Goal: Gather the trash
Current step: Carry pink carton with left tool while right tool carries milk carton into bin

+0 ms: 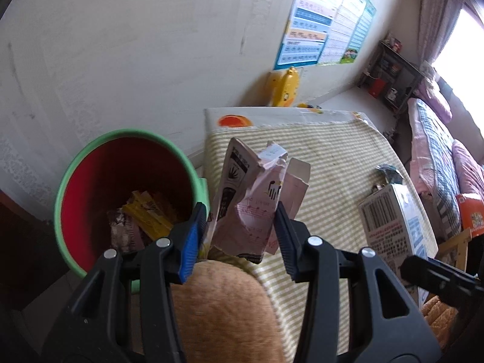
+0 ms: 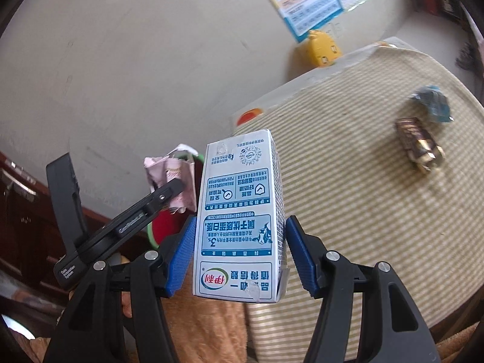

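While I hold both tools over the near edge of the table [image 2: 378, 211], its covering reads as a woven cloth in thin pale green and cream stripes, soft and slightly rumpled. My right gripper [image 2: 239, 251] has its ribbed blue pads [image 2: 178, 260] pressed against the two narrow sides of a milk carton [image 2: 239, 217], a tall rectangular box of glossy white card with blue print, held upright with its lettering upside down to me. The jaws stand about as wide as the carton itself.

My left gripper [image 1: 239, 236] is set to a similar middling width and clamps a crumpled pink paper box [image 1: 257, 199], flattened and creased, with a torn flap sticking out to the right. It hangs just beside the rim of the trash bucket [image 1: 69, 181], a round plastic pail with a mint green lip and a deep red inside. At its bottom lie yellow wrappers [image 1: 151, 211] and something dark and crinkled, though the shadow there is too heavy for me to say what it is.

Further out on the cloth lie two more scraps close together: a brown and gold foil wrapper [image 2: 419, 143], shiny and squashed, and a crumpled blue packet [image 2: 432, 106] just beyond it. Below the grippers shows a fuzzy orange-tan fabric [image 1: 224, 308]. Against the white wall stands a yellow plastic toy [image 2: 322, 47], under a blue printed poster [image 1: 305, 36].
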A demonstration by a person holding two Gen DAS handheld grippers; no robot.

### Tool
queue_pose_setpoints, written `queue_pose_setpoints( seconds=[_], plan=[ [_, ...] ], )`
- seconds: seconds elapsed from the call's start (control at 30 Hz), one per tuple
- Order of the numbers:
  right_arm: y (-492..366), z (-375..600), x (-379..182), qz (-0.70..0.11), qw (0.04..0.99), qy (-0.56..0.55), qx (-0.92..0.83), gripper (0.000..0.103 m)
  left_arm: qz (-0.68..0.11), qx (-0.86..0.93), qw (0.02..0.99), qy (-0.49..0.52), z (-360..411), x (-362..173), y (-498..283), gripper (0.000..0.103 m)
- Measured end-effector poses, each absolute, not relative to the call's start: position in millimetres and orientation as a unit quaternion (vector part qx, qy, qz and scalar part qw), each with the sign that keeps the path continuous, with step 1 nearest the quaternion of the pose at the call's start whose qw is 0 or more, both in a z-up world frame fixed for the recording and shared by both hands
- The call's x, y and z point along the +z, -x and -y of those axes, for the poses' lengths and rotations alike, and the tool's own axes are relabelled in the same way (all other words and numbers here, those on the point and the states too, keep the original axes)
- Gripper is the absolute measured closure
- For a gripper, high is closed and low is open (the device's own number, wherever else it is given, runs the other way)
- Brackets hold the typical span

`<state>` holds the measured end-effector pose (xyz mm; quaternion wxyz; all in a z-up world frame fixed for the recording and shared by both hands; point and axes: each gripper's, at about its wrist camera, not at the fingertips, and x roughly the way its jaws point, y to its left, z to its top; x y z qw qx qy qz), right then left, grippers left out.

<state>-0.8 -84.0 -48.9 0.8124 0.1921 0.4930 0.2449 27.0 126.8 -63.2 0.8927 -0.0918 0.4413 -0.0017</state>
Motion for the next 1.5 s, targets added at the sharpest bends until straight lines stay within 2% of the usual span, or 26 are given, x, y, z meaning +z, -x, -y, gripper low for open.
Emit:
queue_pose_setpoints(
  seconds=[0.87,1.3,1.43,1.5],
  plan=[
    [-19.6,-44.8,-67.3,-0.538,0.780,-0.092,0.306,0.046,-0.457,0.111,0.865,0.177,-253.6,-102.4,-7.9,0.060],
    [-40.0,-94.1,-70.5,-0.534,0.784,-0.042,0.314,0.046,-0.462,0.123,0.854,0.204,-276.4,-115.2,-6.4,0.060],
    [-47.5,-104.7,-67.9,-0.527,0.788,-0.035,0.317,0.046,-0.463,0.123,0.854,0.203,-278.2,-116.1,-7.3,0.057],
    [-51.0,-108.3,-65.7,-0.521,0.790,-0.035,0.320,0.045,-0.461,0.127,0.854,0.207,-280.2,-116.2,-8.0,0.048]
  ],
)
